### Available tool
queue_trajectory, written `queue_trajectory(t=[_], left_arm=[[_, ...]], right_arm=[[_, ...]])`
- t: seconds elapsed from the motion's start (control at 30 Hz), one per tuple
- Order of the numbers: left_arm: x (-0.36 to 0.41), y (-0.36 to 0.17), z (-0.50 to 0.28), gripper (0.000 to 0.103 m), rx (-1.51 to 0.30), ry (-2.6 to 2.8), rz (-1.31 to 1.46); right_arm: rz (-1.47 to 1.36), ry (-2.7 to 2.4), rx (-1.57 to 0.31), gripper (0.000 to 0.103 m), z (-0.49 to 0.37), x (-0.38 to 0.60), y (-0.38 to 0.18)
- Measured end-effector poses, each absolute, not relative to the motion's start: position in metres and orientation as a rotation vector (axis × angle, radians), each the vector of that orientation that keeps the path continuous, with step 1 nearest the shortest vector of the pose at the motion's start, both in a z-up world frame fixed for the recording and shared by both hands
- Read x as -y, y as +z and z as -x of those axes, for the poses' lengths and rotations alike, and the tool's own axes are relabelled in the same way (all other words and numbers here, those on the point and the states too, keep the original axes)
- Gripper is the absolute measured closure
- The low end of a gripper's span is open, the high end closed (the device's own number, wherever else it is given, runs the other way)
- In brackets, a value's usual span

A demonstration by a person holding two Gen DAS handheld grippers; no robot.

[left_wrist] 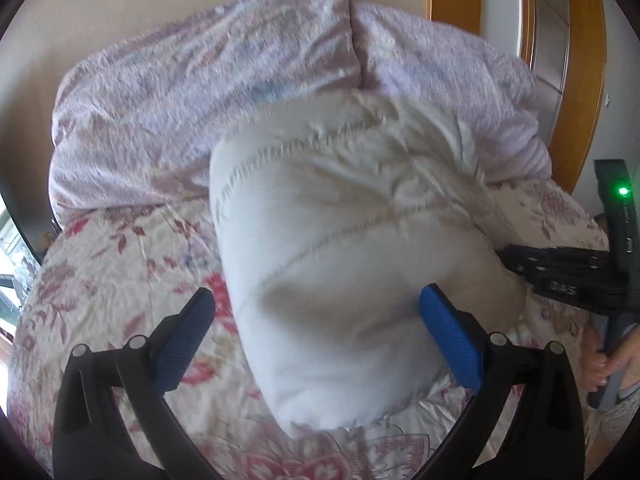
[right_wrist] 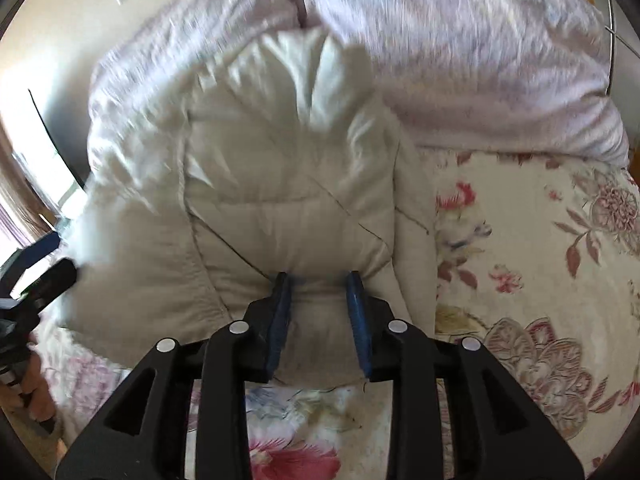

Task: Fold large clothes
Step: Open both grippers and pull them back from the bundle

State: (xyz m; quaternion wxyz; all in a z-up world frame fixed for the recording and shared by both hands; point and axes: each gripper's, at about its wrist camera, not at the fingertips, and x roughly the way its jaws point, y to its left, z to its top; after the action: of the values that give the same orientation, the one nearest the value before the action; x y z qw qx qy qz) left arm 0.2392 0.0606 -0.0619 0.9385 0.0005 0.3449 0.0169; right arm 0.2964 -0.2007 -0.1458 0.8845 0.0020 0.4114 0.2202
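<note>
Right wrist view shows the right gripper [right_wrist: 319, 312] pinching the white quilted garment's [right_wrist: 280, 200] near edge, long axis running ahead toward the pillows [right_wrist: 460, 60], while the left gripper [left_wrist: 316, 340] straddles it with jaws spread.

- On the black plastic body of the right claw [left_wrist: 568, 276], seen from my left wrist camera, I can make out embossed characters, but they are too blurred for me to read with any certainty.
- I find no other legible text, label, brand, number or sign in either of my wrist views.
</note>
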Motion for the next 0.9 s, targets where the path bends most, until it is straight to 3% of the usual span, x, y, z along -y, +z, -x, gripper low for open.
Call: queue_trajectory(t=[0.13, 0.23, 0.3, 0.5, 0.67, 0.9], left_arm=[[-0.063, -0.070, -0.246, 0.002, -0.743, 0.046, 0.047], [-0.064, -0.067, -0.240, 0.002, -0.746, 0.067, 0.037], [-0.061, -0.063, -0.234, 0.002, -0.733, 0.084, 0.016], [-0.055, -0.053, -0.212, 0.002, -0.712, 0.084, 0.027], [-0.049, -0.050, -0.192, 0.002, -0.711, 0.075, 0.057], [-0.048, -0.054, -0.161, 0.002, -0.735, 0.076, 0.098]], right_arm=[[-0.020, 0.437, -0.865, 0.073, -0.300, 0.198, -0.147], [-0.019, 0.424, -0.855, 0.067, -0.293, 0.202, -0.138], [-0.021, 0.406, -0.839, 0.047, -0.283, 0.206, -0.130], [-0.082, 0.419, -0.811, 0.012, -0.258, 0.217, -0.113], [-0.024, 0.384, -0.792, 0.001, -0.231, 0.213, -0.103], [-0.020, 0.356, -0.773, 0.001, -0.201, 0.221, -0.099]])
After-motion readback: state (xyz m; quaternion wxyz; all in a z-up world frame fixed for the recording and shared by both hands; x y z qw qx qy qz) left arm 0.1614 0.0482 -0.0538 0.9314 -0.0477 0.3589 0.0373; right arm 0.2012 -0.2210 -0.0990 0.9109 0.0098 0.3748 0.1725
